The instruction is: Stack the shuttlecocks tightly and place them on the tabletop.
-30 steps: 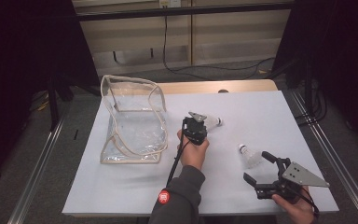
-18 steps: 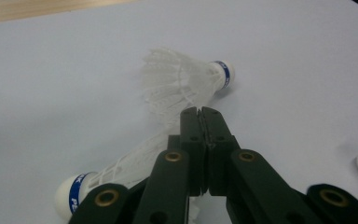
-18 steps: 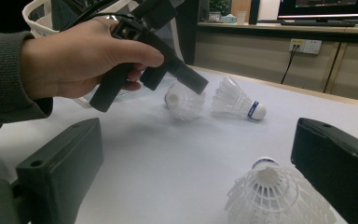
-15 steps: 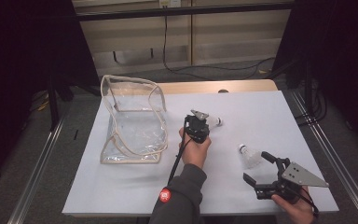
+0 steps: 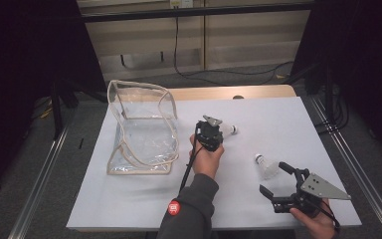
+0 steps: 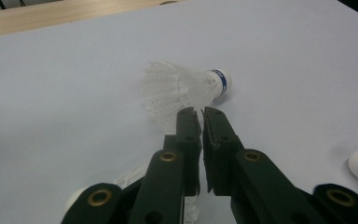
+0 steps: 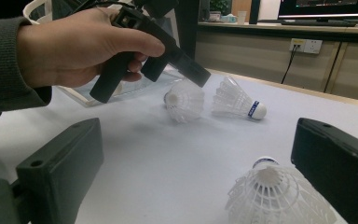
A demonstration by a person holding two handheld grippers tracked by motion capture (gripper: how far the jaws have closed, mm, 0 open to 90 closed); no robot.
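The left gripper (image 6: 200,112), matte black with brass-coloured pivots, is seen at the lower centre of its own view with its jaws nearly together, having just been parting slightly, nothing clamped between them. Just beyond the tips a feathered white shuttlecock (image 6: 182,88) lies on its side on the smooth pale table (image 5: 129,199). The right gripper (image 5: 278,179) is held at the lower right of the high view, jaws wide apart, beside a second shuttlecock (image 5: 267,167). A clear plastic bag (image 5: 142,129) with beige edging stands at centre left
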